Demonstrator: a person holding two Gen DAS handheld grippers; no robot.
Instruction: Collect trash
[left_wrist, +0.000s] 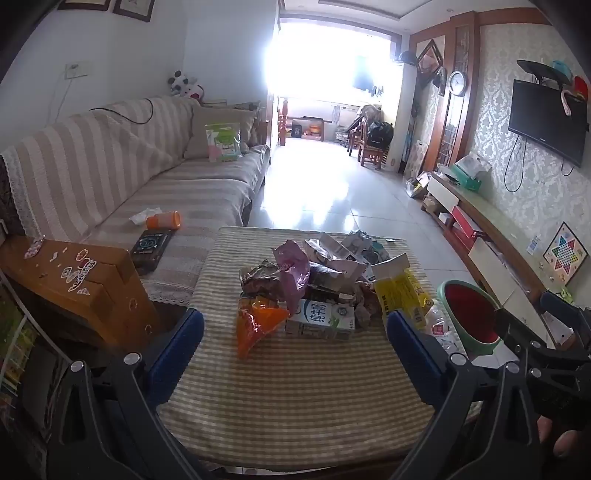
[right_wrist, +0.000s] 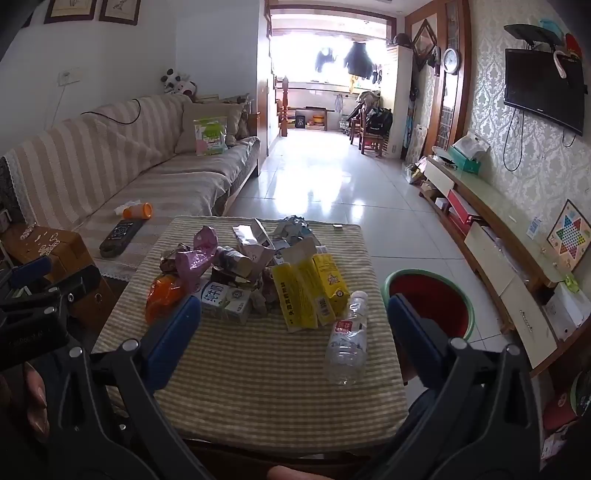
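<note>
A heap of trash lies on the striped table (left_wrist: 295, 398) (right_wrist: 266, 387): an orange wrapper (left_wrist: 255, 325) (right_wrist: 162, 297), a white milk carton (left_wrist: 319, 321) (right_wrist: 225, 301), a pink bag (left_wrist: 293, 271) (right_wrist: 195, 254), yellow cartons (left_wrist: 400, 291) (right_wrist: 310, 291) and crumpled paper. A clear plastic bottle (right_wrist: 347, 339) lies at the table's right. A green bin with a red inside (left_wrist: 469, 317) (right_wrist: 430, 299) stands on the floor right of the table. My left gripper (left_wrist: 295, 332) is open and empty before the heap. My right gripper (right_wrist: 293, 317) is open and empty, also short of the heap.
A striped sofa (left_wrist: 122, 177) with an orange cup (left_wrist: 164, 220) and a dark box (left_wrist: 151, 247) runs along the left. A wooden box (left_wrist: 74, 280) sits by the table's left corner. A TV bench (right_wrist: 498, 258) lines the right wall. Tiled floor (right_wrist: 325, 184) stretches beyond.
</note>
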